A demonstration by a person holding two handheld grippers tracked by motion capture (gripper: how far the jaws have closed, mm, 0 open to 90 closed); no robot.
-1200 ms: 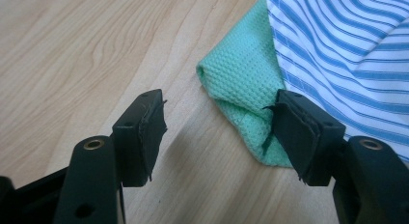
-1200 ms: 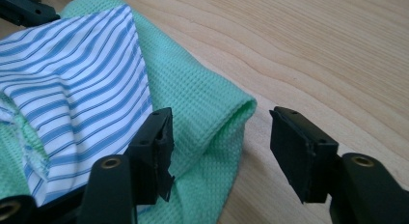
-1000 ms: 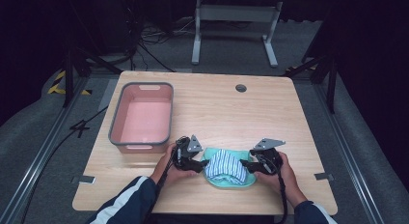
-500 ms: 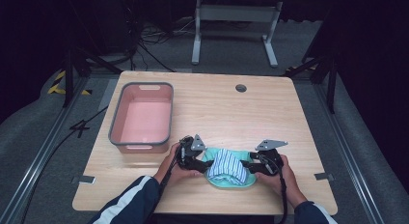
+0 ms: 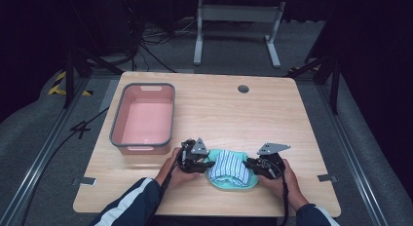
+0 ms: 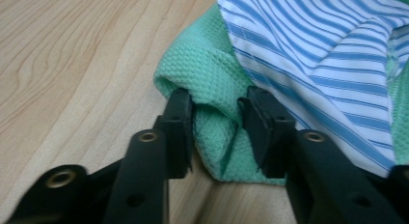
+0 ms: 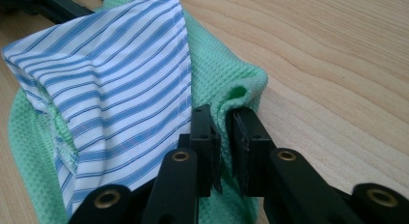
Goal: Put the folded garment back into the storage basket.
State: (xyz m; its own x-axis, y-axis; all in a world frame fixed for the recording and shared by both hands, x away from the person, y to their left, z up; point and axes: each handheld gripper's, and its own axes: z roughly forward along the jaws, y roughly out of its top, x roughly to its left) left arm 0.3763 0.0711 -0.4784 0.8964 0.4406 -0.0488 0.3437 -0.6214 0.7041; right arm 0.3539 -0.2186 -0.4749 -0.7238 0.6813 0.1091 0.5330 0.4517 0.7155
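A green waffle-knit cloth (image 5: pixel 229 183) lies near the table's front edge, and a blue-and-white striped cloth (image 5: pixel 229 166) is bundled on top of it. My left gripper (image 5: pixel 207 163) is at the bundle's left end. In the left gripper view its jaws have just been closing and the left gripper (image 6: pixel 217 113) pinches a fold of the green cloth (image 6: pixel 202 64) beside the striped cloth (image 6: pixel 328 50). At the right end, my right gripper (image 5: pixel 248 165) has also just been closing. In the right gripper view the right gripper (image 7: pixel 223 122) holds a thin fold of green cloth (image 7: pixel 231 79) between nearly touching pads, with striped cloth (image 7: pixel 111 74) to its left.
A pink bin with a grey rim (image 5: pixel 141 149) stands at the table's left, just beyond my left hand. The wooden tabletop (image 5: pixel 234 114) stretches behind the bundle to a round cable hole (image 5: pixel 243 88) near the far edge. A metal stand (image 5: pixel 236 14) is on the floor beyond.
Both hands stay where they were at the bundle's two ends. The jaws have drawn in on the green cloth's edges, and the bundle has not shifted.
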